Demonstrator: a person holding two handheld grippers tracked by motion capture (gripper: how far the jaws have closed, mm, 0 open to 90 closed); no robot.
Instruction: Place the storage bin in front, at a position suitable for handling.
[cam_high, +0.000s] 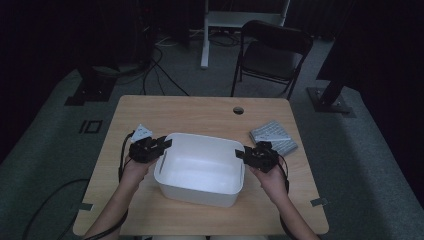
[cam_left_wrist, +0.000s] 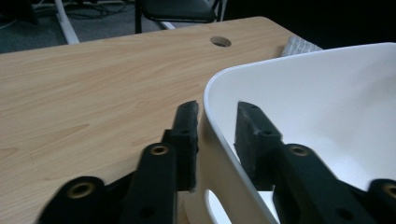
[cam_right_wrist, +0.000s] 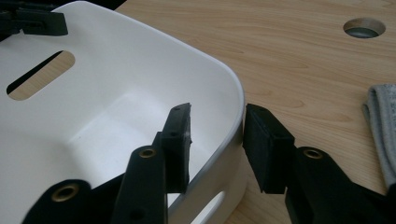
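The left gripper (cam_left_wrist: 215, 116) straddles the left wall of the white tub (cam_high: 200, 170), one jaw outside and one inside, with gaps showing at both pads, and the right gripper (cam_right_wrist: 217, 121) straddles the right wall likewise – neither is pressing yet. The tub stands on the table (cam_high: 200, 107) near its front edge, midway between the side edges. It looks like light, stiff, smooth plastic – likely slippery, so the rims above the handle slots seem the best hold.
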